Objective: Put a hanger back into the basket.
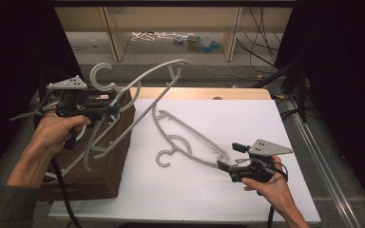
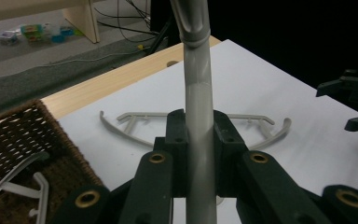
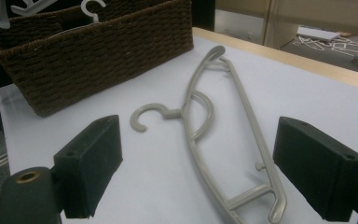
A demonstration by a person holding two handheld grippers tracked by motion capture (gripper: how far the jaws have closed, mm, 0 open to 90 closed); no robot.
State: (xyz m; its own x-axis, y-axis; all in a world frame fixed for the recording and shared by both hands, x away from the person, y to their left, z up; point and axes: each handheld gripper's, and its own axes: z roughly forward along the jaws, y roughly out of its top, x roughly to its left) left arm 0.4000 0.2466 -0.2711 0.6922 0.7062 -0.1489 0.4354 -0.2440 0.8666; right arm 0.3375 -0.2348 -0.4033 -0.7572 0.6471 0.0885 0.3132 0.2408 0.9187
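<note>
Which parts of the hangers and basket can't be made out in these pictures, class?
- Held hanger: left gripper view, its top is cut by the upper edge.
- Basket floor: high view, hidden by hangers and the left gripper.
- Flat hanger: right gripper view, near end cut by the bottom edge.

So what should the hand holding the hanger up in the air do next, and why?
Probably lower it into the wicker basket. The left gripper is shut on a grey hanger lifted over the basket, where another hanger already lies. The right gripper waits open by the hanger on the table.
</note>
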